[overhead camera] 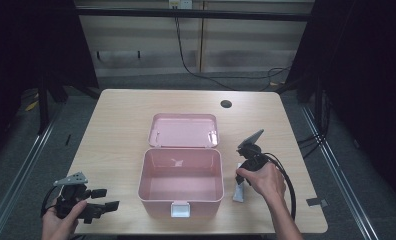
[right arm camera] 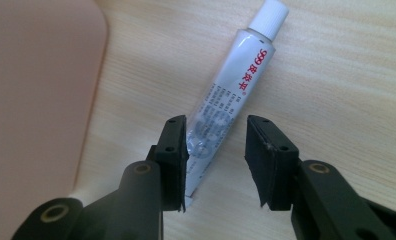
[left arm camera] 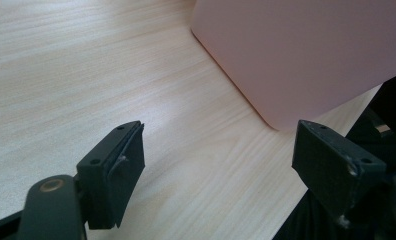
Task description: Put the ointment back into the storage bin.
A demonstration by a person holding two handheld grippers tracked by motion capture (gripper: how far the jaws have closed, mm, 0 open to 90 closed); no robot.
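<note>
While left tongs [overhead camera: 105,199] idle open at bench [overhead camera: 116,130] corner, right tongs [right arm camera: 216,150] straddle tube [right arm camera: 233,95] unclenched – tube flat on bench just right of box [overhead camera: 181,182], long axis running btwn jaws – right hand nearer

Pale wooden table [overhead camera: 121,115], dark surroundings

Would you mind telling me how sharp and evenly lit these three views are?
High view: table lit, surroundings dark. Left gripper view: pink box soft, wood grain crisp. Right gripper view: tube print readable, slight glare near its cap.
</note>
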